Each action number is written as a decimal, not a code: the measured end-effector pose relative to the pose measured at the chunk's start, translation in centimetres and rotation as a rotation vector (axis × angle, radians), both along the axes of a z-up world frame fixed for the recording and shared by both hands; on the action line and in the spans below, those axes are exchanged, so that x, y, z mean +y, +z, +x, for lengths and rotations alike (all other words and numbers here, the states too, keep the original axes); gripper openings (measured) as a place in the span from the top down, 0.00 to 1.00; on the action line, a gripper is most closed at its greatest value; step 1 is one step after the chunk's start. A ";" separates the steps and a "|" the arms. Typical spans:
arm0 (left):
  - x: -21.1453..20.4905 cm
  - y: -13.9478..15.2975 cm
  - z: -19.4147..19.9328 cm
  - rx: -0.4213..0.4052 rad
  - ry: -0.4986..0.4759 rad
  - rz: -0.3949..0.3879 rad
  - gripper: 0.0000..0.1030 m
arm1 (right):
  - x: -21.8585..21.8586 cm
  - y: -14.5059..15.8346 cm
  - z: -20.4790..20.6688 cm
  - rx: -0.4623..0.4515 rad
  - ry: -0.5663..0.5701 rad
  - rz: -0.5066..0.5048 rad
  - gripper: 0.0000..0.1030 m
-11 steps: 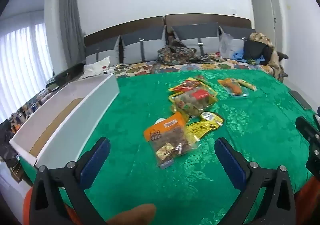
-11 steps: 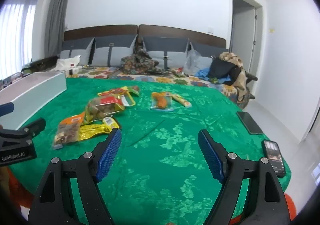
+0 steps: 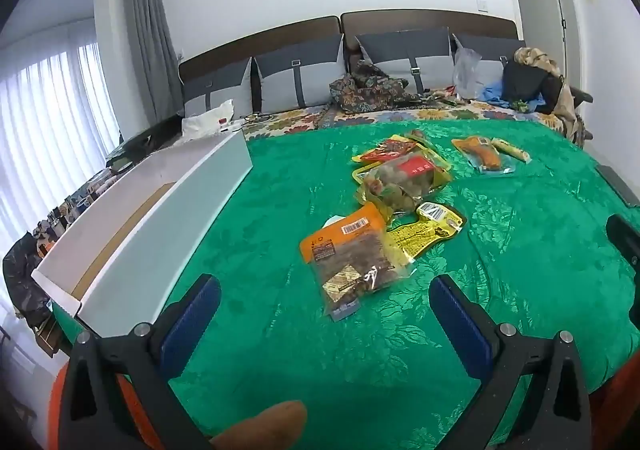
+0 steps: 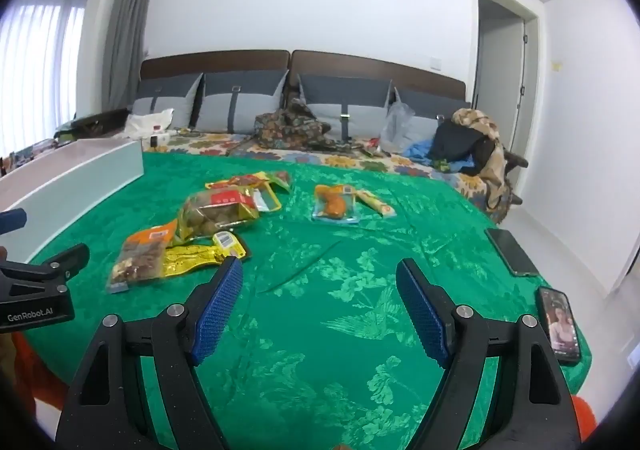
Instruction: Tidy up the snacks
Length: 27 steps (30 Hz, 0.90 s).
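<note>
Snacks: loose overlapping heap, frame centre, on bed. Box: left. My left claw and right claw: both released, empty. Risk: overlapping slick packets; I may pinch two, or snag the cover.

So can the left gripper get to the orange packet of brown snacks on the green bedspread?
Probably yes. The left gripper is open and empty, and the orange packet of brown snacks lies just ahead, with only bare green bedspread between.
</note>
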State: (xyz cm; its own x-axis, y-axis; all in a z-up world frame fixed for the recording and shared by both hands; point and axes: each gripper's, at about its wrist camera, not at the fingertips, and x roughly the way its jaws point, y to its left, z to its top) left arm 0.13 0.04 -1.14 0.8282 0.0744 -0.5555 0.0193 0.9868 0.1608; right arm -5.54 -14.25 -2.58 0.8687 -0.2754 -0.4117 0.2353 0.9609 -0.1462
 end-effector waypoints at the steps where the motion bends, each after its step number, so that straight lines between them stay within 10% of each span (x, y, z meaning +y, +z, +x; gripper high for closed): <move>1: -0.2 0.0 0.0 0.002 0.000 0.002 0.00 | -0.1 -0.2 0.3 0.006 -0.001 0.011 0.20; 27: -5.4 -3.4 3.5 0.135 -0.006 0.089 0.00 | -4.1 -1.7 1.3 0.034 0.057 0.084 0.20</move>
